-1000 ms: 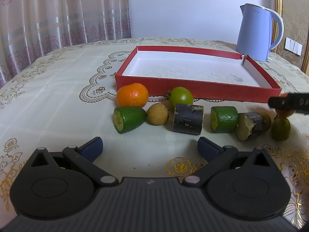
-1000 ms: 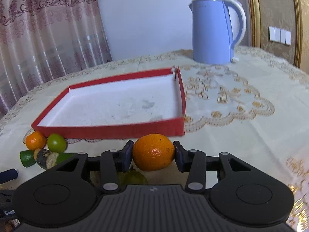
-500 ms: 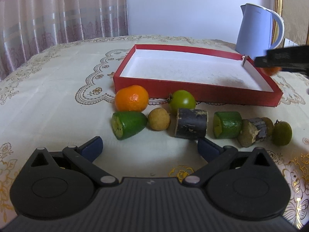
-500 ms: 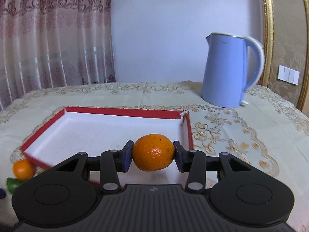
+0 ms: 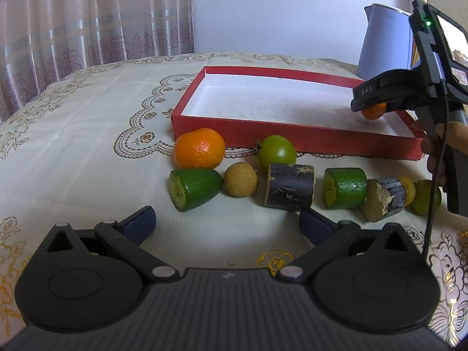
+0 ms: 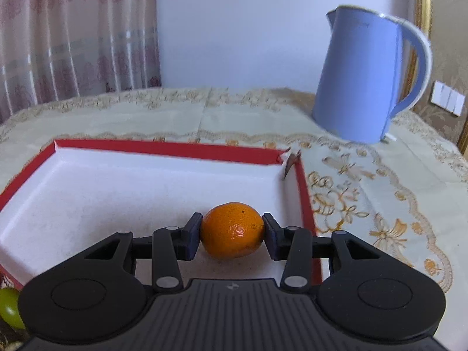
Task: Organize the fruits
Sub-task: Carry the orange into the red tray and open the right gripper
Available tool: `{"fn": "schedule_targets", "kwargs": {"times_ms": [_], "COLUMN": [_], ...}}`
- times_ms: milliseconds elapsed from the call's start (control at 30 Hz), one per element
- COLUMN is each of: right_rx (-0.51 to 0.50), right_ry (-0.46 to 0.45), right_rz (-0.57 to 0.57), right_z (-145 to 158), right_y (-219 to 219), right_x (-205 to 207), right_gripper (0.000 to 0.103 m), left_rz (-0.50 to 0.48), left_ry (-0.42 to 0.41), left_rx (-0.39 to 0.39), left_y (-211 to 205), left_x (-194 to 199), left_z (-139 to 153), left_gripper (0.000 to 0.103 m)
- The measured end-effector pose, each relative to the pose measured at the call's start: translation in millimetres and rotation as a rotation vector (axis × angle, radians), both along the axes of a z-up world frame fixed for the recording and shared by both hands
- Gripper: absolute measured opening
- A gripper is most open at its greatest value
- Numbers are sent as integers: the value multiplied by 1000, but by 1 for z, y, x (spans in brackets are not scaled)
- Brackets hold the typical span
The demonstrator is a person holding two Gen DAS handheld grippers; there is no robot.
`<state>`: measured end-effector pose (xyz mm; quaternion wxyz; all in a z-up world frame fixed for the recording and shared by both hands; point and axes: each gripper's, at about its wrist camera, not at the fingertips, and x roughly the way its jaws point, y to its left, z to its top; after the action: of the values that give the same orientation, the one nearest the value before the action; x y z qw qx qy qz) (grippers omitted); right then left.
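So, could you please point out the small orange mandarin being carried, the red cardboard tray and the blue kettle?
small orange mandarin [image 6: 232, 229], right wrist view, front skin.
red cardboard tray [image 6: 163, 147], right wrist view, far wall.
blue kettle [image 6: 356, 87], right wrist view, body.

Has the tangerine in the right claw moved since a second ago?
Yes. The tangerine, gripped in the right claw, was in front of the red box's near wall; now it hangs over the white floor near the right wall.

Legible text: white letters "DAS" on the side of the right hand-held gripper [image 5: 371, 103], above the red tray [image 5: 292, 139]. Faint kettle [image 5: 386, 44] marking unreadable.
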<state>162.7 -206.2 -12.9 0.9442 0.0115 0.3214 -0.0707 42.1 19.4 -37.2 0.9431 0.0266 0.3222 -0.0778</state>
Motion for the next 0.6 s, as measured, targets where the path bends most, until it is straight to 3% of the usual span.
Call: {"fn": "schedule_targets", "kwargs": {"times_ms": [100, 200, 267, 300, 467, 600], "right_rx": [-3, 13, 31, 41, 79, 113], "right_ry": [19, -2, -28, -51, -151, -190], "right_rz": [13, 29, 35, 41, 13, -49], "right_z": [-2, 1, 5, 8, 26, 23], "right_y": [0, -2, -4, -4, -13, -26], "right_x": [2, -2, -10, -16, -59, -106], "right_gripper": [44, 51, 67, 69, 70, 70], "left_rz": [0, 0, 0, 0, 0, 0], "left_ry": [0, 0, 0, 0, 0, 0], "left_rx": [2, 2, 2, 2, 2, 2], "left_y": [0, 0, 0, 0, 0, 0], "left_x": [0, 0, 0, 0, 0, 0], "left_z": [0, 0, 0, 0, 0, 0], "left_gripper": [103, 103, 103, 103, 103, 103]}}
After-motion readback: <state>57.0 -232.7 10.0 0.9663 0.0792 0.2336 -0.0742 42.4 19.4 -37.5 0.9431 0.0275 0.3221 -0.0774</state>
